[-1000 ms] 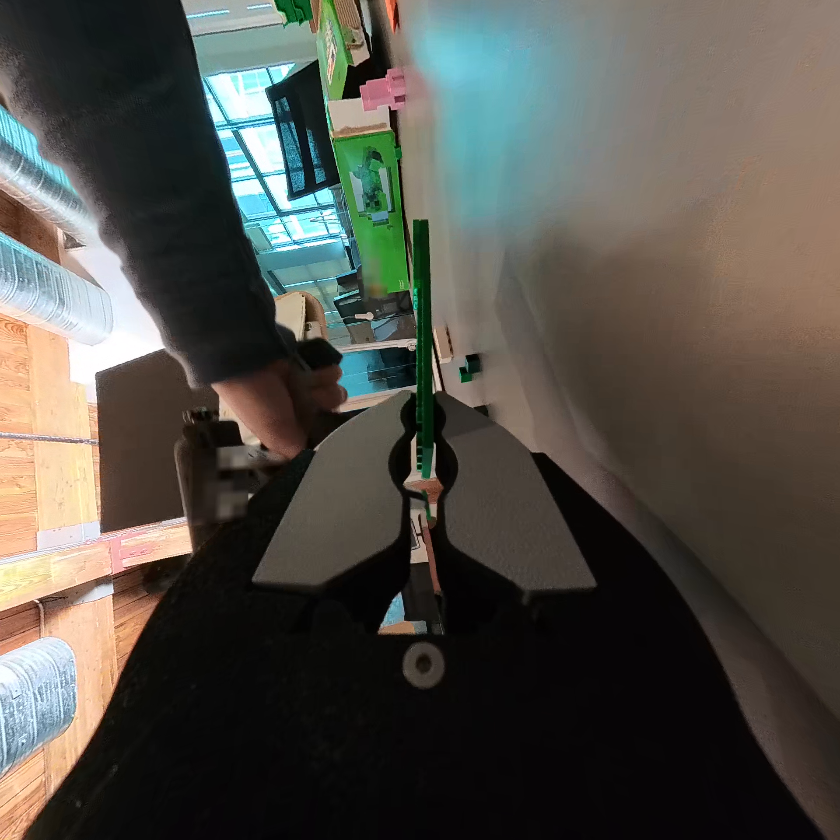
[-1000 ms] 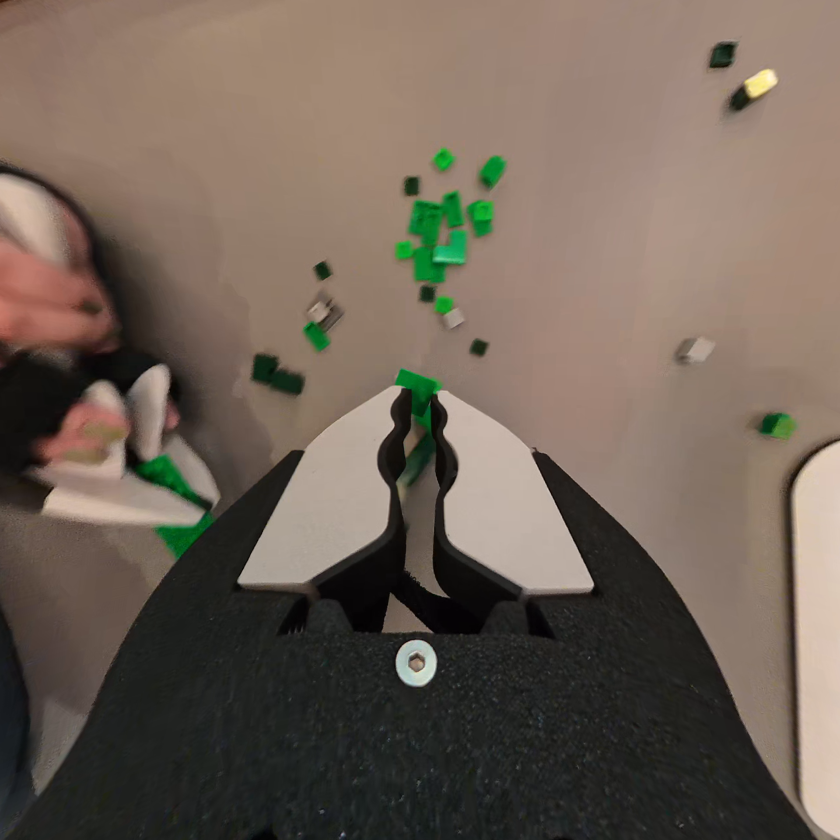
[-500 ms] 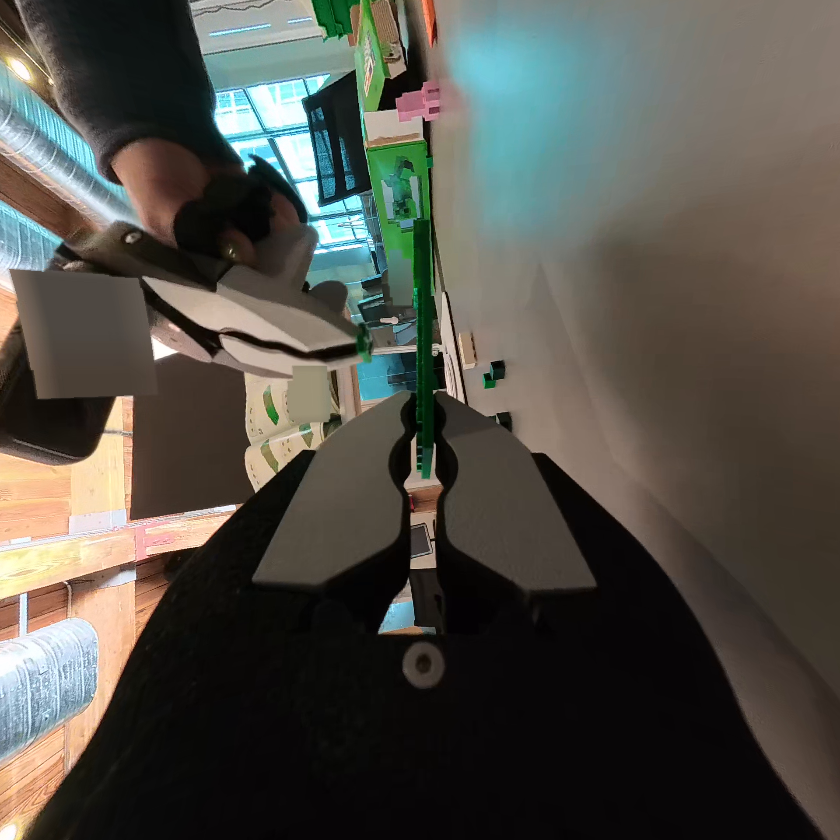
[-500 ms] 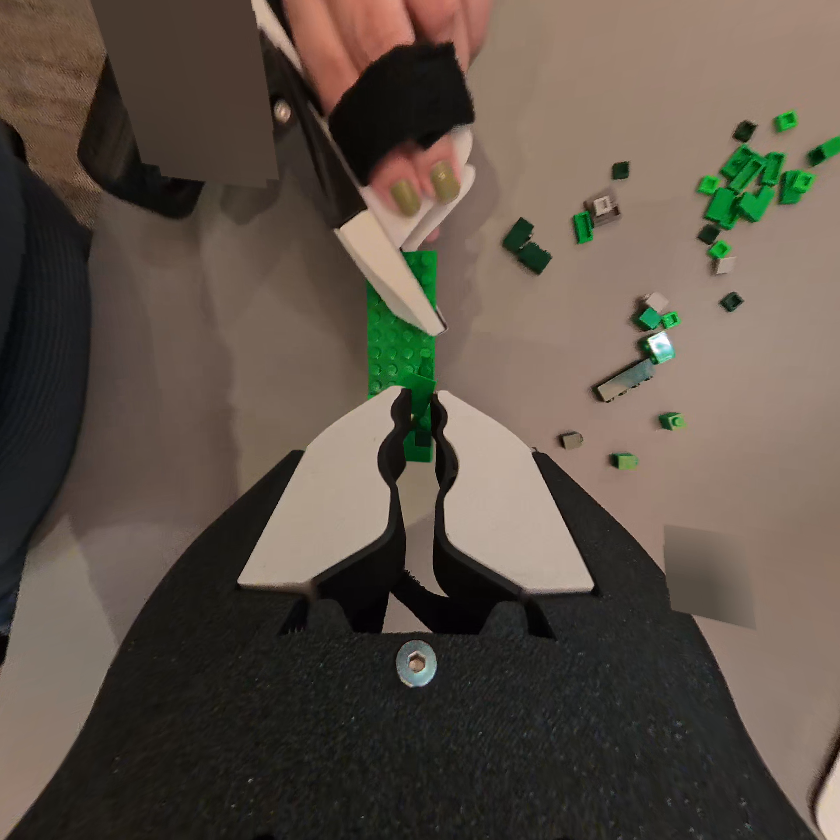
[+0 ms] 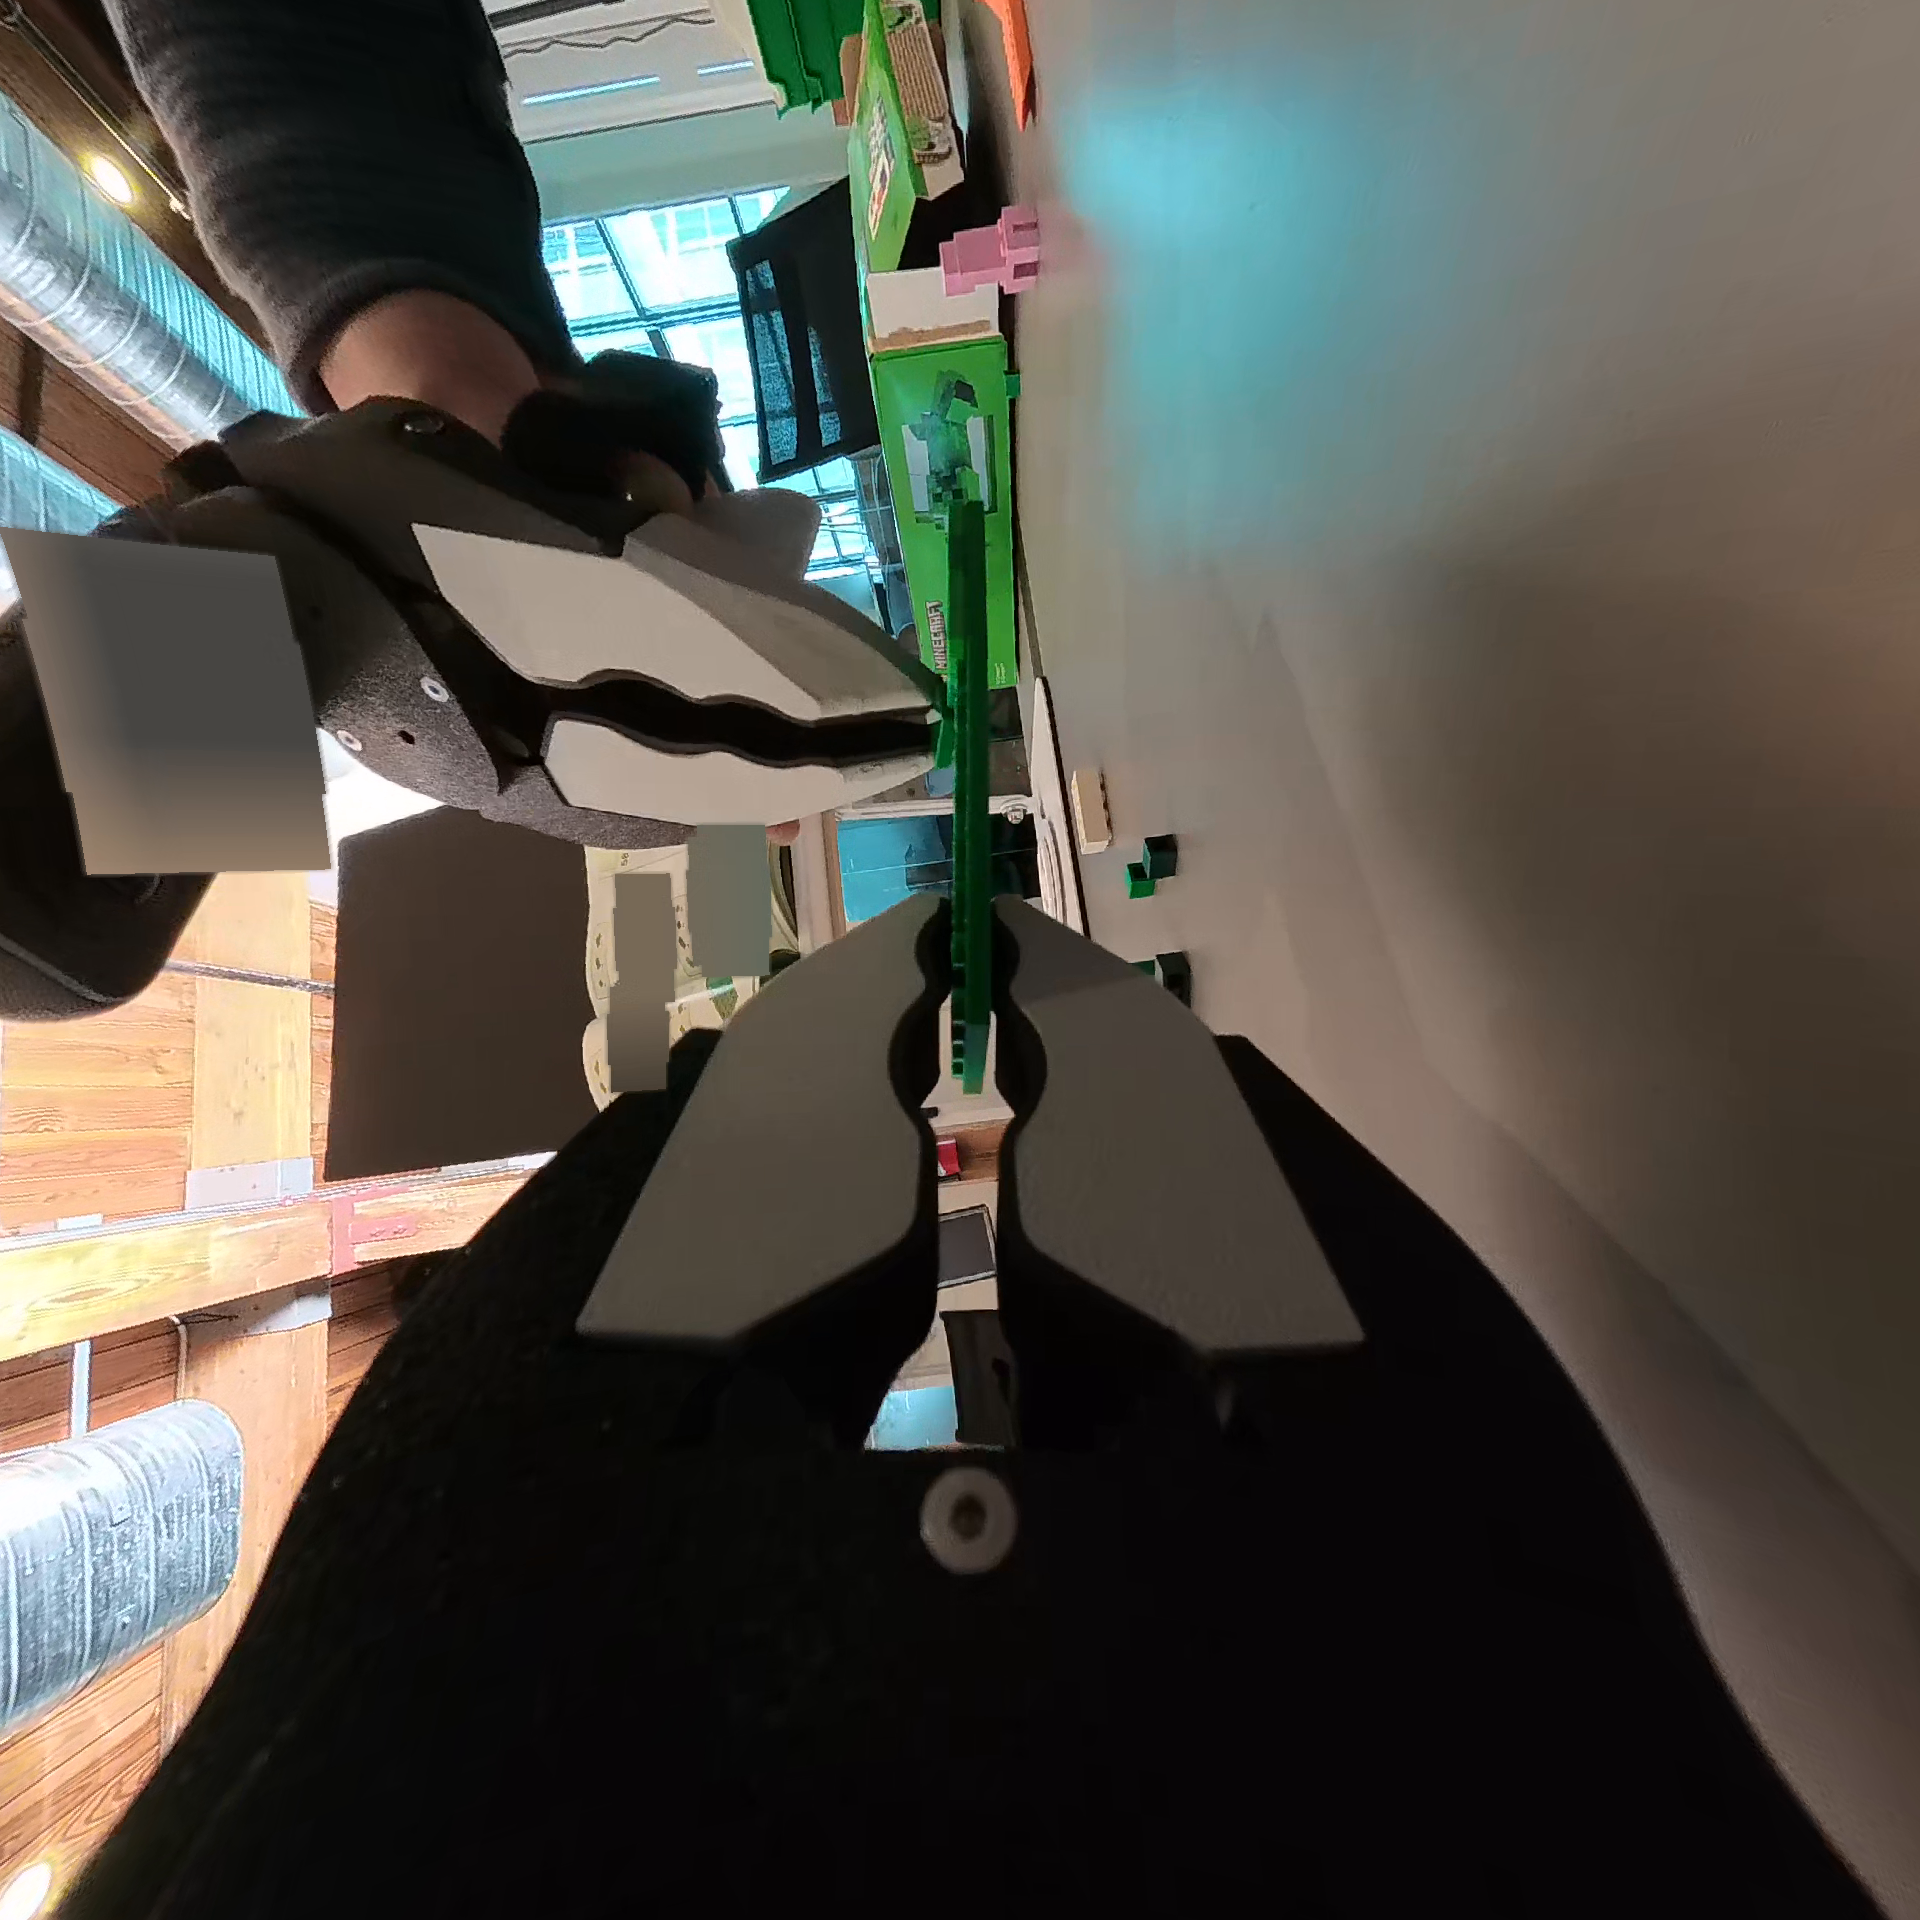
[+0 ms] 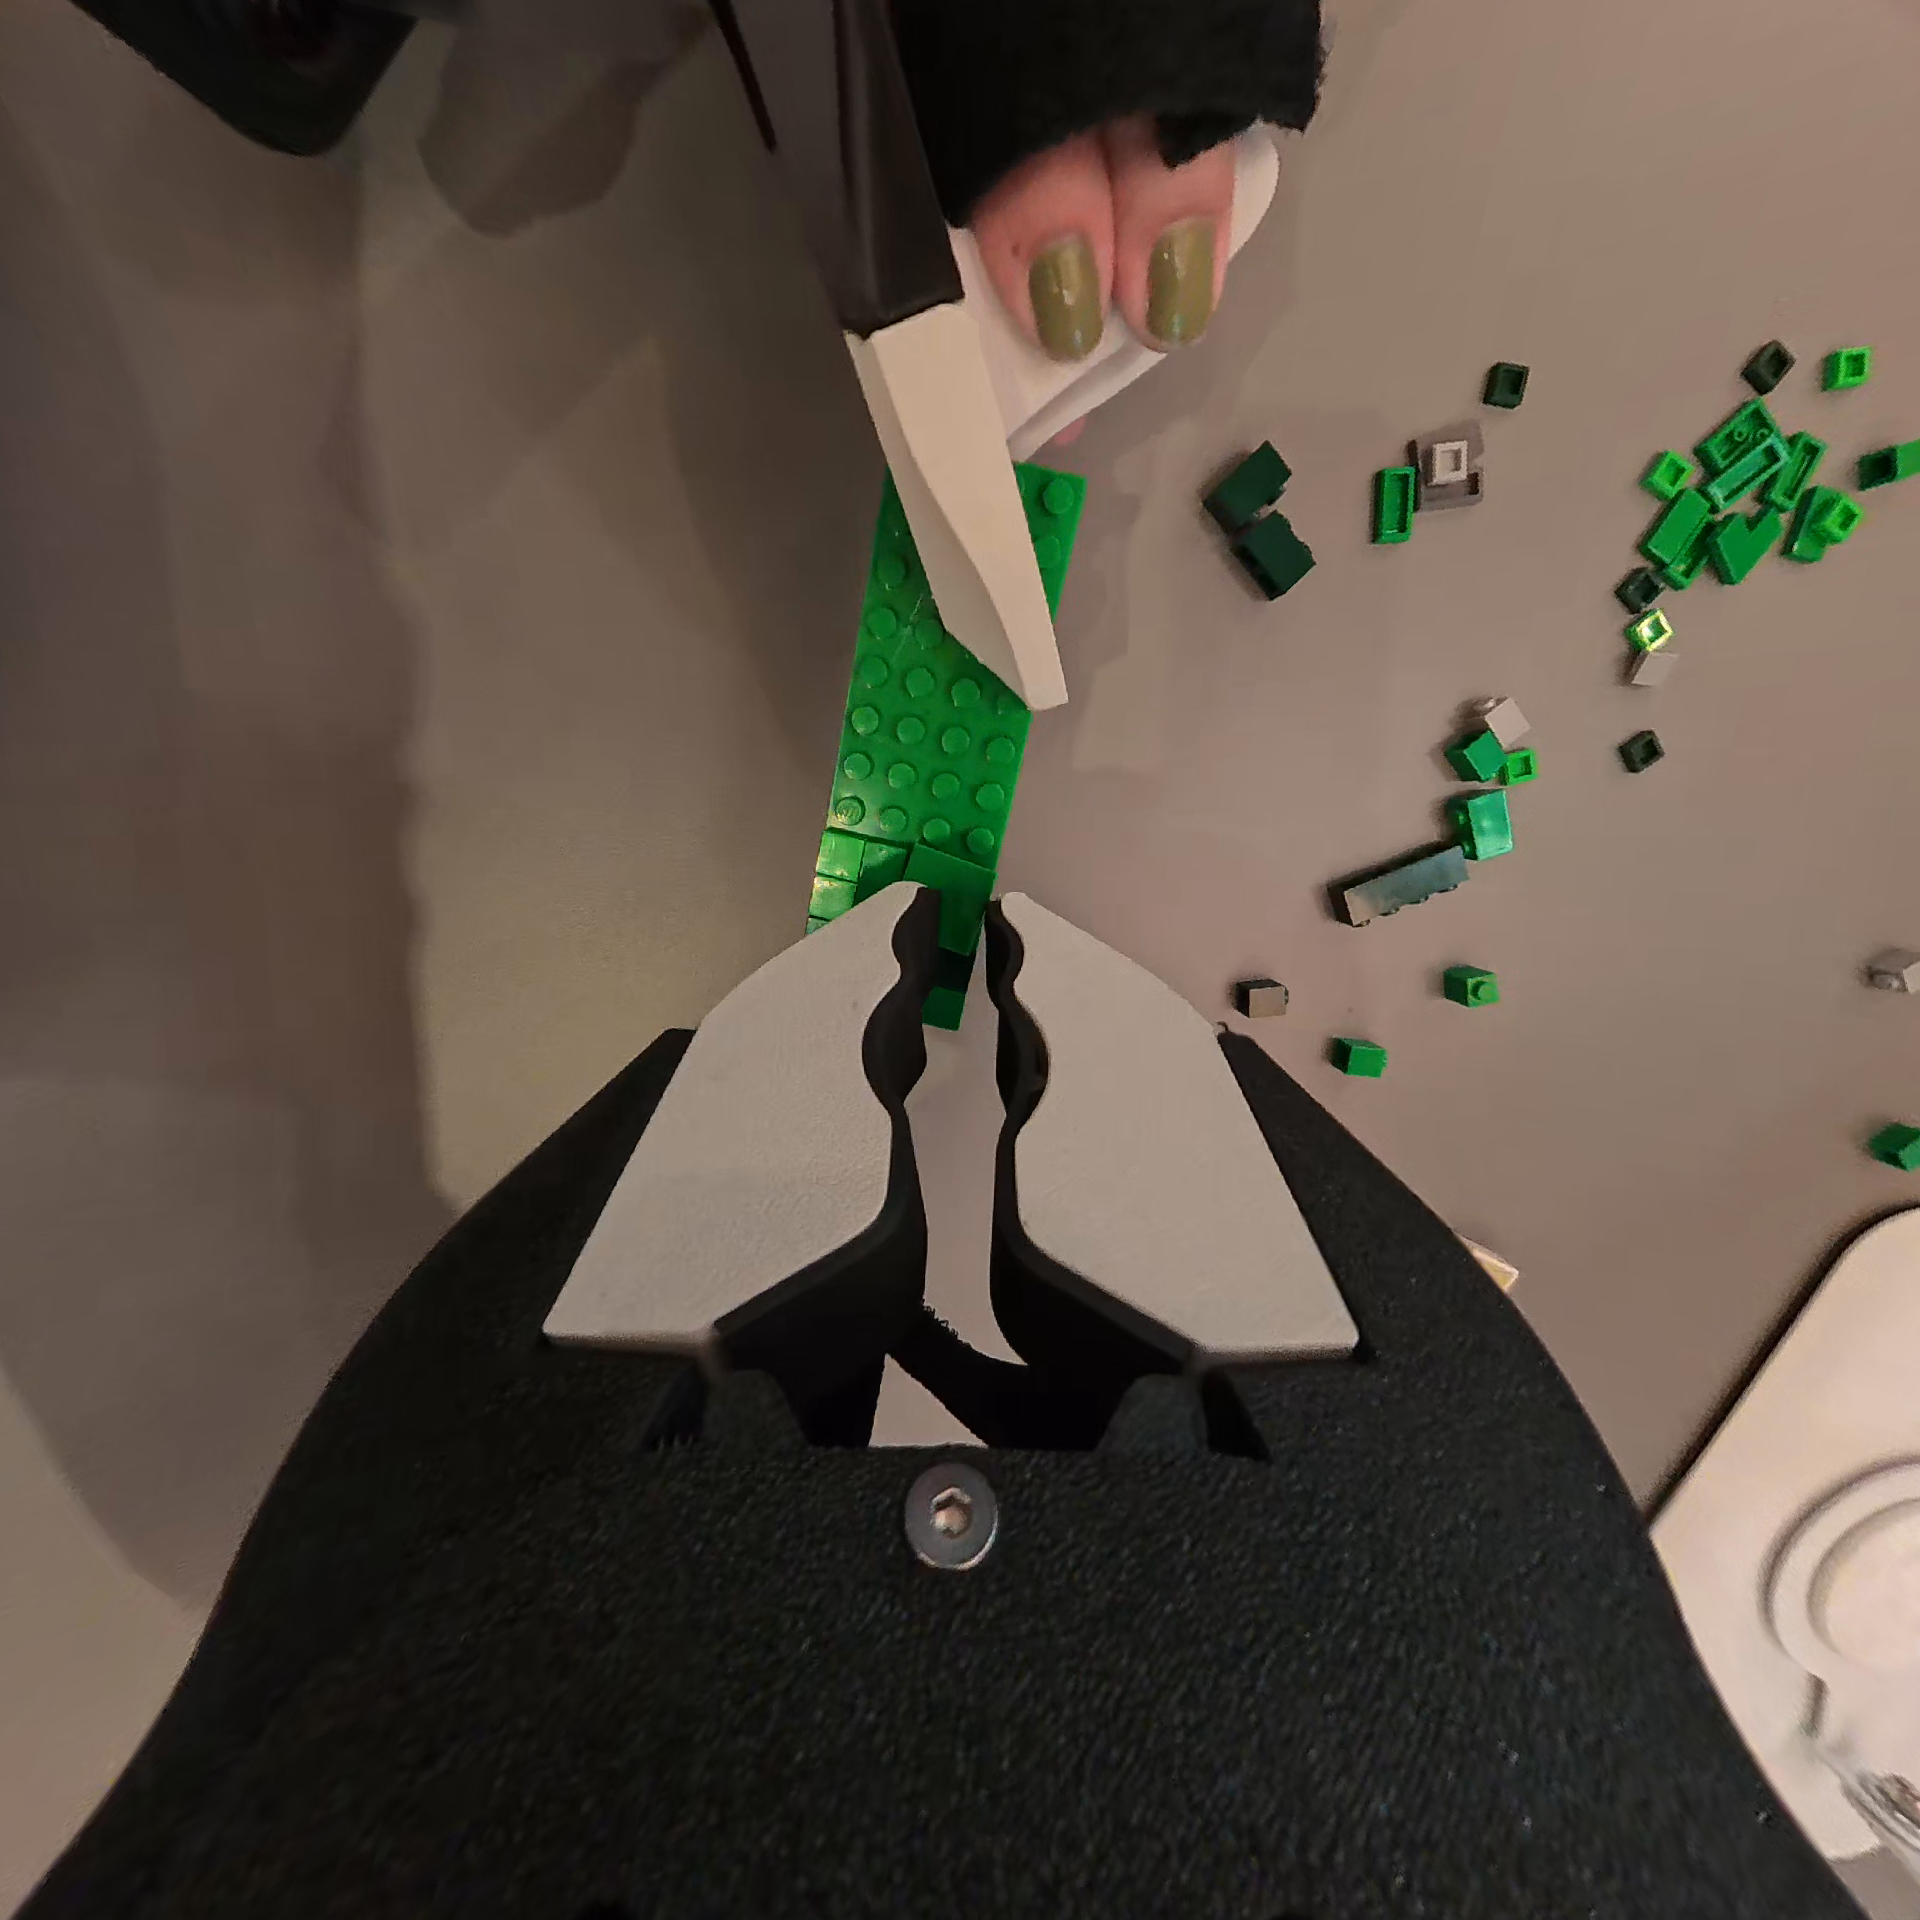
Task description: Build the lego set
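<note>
Green plate (image 5: 971, 748): left wrist view shows it edge-on, clamped in the left gripper (image 5: 968, 920), long axis running straight ahead, held off the table (image 5: 1558, 727).
Right gripper (image 5: 930, 732): closed on a small green piece (image 5: 943, 743), touching the plate's studded face.
Right wrist view: the piece (image 6: 951, 894) sits at the plate's (image 6: 935, 727) near end; left gripper (image 6: 1023, 665) holds the far end; loose bricks (image 6: 1714, 520) lie toward the right edge.

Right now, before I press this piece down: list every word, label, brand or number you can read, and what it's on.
On the near green box: white lettering along its edge; I don't repeat writing.
On the far green box: print, too blurred to read.
On the green plate in the left tongs: tiny marks on the studs, too small to read.
On the loose bricks and the table: no writing visible.
</note>
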`<state>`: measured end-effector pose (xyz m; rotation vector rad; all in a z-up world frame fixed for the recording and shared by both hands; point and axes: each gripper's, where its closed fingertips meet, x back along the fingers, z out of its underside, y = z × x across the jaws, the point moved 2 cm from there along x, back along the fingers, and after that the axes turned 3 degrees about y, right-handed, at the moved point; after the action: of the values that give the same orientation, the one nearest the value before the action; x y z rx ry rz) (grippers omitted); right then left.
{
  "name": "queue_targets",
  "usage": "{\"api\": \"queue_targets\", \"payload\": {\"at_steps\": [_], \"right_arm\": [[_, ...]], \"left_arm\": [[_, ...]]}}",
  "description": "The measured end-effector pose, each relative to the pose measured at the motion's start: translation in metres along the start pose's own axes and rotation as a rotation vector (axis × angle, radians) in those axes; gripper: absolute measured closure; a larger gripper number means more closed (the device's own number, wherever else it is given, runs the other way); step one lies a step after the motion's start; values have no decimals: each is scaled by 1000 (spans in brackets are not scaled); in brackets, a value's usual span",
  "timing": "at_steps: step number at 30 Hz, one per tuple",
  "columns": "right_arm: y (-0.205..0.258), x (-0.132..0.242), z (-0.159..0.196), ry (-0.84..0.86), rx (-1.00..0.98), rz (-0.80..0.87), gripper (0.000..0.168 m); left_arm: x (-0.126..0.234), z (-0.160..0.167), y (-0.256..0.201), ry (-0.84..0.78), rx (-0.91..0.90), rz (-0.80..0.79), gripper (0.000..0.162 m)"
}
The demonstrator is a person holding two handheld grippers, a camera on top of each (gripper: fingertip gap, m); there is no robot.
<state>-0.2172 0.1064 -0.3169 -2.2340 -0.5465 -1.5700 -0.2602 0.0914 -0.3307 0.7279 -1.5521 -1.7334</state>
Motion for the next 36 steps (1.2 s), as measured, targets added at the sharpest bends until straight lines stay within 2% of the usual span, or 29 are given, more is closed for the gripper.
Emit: {"api": "queue_targets", "payload": {"at_steps": [14, 29, 36], "right_arm": [[7, 4, -1, -25, 25, -32, 154], [11, 6, 3, -79, 25, 57, 151], [12, 7, -1, -82, 97, 56, 149]], "left_arm": [[2, 0, 3, -6, 5, -12, 157], [1, 2, 2, -4, 15, -3, 158], [1, 2, 1, -3, 2, 3, 157]]}}
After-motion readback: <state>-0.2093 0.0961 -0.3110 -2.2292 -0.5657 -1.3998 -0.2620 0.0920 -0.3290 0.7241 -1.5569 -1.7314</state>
